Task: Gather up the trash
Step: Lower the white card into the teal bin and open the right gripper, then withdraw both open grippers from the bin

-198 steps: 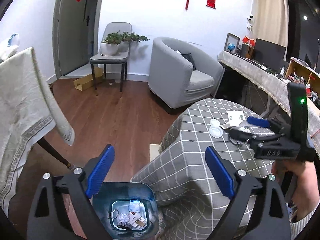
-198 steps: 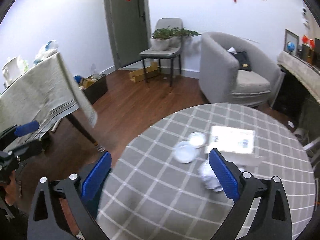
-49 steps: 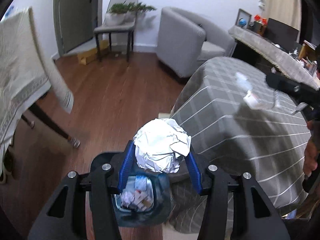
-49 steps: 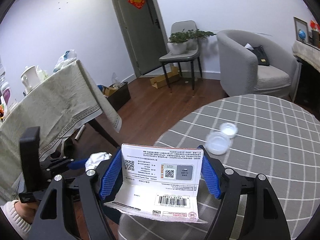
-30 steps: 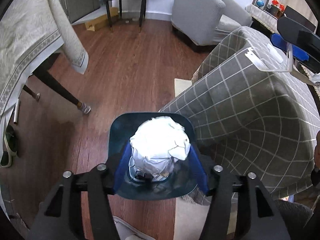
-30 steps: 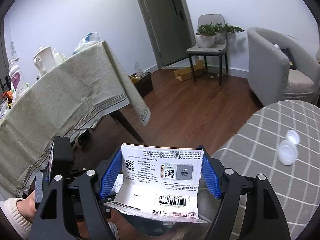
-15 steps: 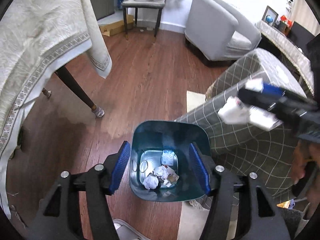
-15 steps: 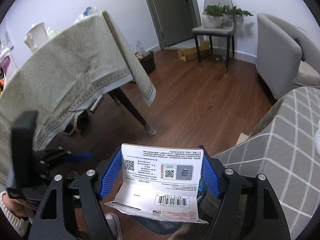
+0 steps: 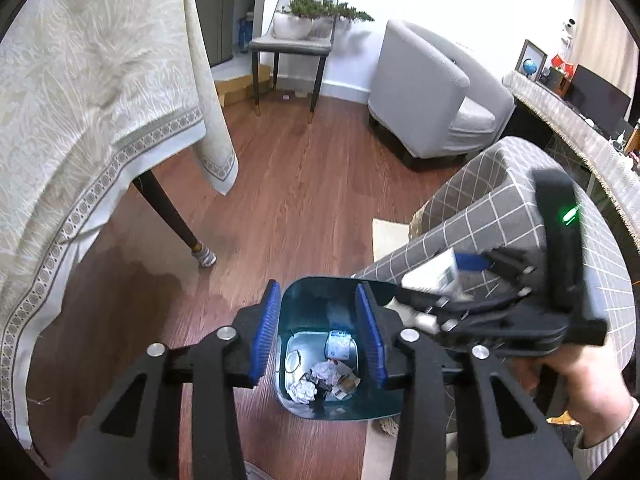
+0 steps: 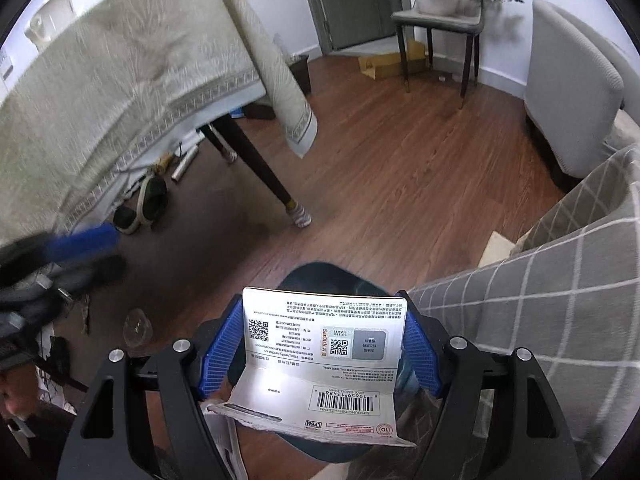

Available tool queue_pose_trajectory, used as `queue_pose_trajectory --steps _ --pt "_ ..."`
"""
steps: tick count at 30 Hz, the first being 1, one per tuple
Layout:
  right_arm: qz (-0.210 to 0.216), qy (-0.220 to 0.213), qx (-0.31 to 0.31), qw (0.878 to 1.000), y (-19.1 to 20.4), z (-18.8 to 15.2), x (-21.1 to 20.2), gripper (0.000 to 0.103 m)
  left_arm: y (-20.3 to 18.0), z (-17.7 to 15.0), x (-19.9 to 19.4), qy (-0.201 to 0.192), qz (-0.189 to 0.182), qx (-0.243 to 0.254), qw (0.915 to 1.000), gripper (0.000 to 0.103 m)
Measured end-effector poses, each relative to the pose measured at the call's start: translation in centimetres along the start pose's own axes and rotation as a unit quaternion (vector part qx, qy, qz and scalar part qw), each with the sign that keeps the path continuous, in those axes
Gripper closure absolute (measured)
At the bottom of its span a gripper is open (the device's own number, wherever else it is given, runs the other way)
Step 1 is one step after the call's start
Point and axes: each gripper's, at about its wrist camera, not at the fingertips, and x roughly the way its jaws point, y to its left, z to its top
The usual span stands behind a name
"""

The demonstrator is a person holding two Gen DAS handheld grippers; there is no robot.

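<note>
The left tongs (image 9: 322, 330) hang empty above the teal trash bin (image 9: 308, 408) on the wooden floor (image 9: 304, 184); their jaws have just been closing and now stand part-way apart, with nothing between the blue pads. Through the gap the bin's bottom shows a heap of trash (image 9: 322, 374): crumpled white paper, a small printed pack and scraps too small to name. The bin's near rim is cut off by the tongs' black arms. The right tongs (image 10: 320, 350) are clenched on a white printed card package (image 10: 324, 344), its two side edges pressed against the blue pads, the lower flap folded toward the camera. In the right wrist view this package covers almost all of the bin (image 10: 320, 274), so only the far dark rim shows above it, and whether the package is inside the rim or above it cannot be told. In the left wrist view the same right tongs (image 9: 448, 280) are blurred at the bin's right edge, held by a hand (image 9: 580, 392), and the package (image 9: 434, 274) shows only as a pale smear. The counter with the grey checked cloth (image 9: 520, 200) stands just beside the bin, its top out of sight. In the right wrist view the left tongs (image 10: 80, 256) are a blur at the frame's left edge.
</note>
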Motion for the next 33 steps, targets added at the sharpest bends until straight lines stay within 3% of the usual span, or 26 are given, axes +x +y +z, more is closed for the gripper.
queue_pose_trajectory --steps 10,12,16,24,33 --pt "-0.013 0.062 -0.035 0.997 1.6 -2.1 3.4 0.027 -0.2 0.7 -1.6 -0.028 -0.018 0.000 0.9994 0.070" --pt "-0.021 0.069 -0.046 0.996 1.9 -2.4 3.6 0.016 -0.3 0.8 -1.9 -0.032 -0.028 -0.002 0.9991 0.070" --pt "-0.028 0.076 -0.057 0.995 2.2 -2.7 3.5 0.013 -0.6 1.1 -2.5 -0.040 -0.028 0.000 0.9988 0.070" --pt "-0.019 0.046 -0.055 0.997 2.1 -2.1 1.1 0.013 -1.6 1.5 -3.7 -0.058 -0.028 0.008 0.9979 0.070" --pt "-0.008 -0.030 -0.055 0.998 1.2 -0.2 -4.7 0.013 -3.7 2.8 -4.9 -0.083 -0.042 0.010 0.9956 0.070"
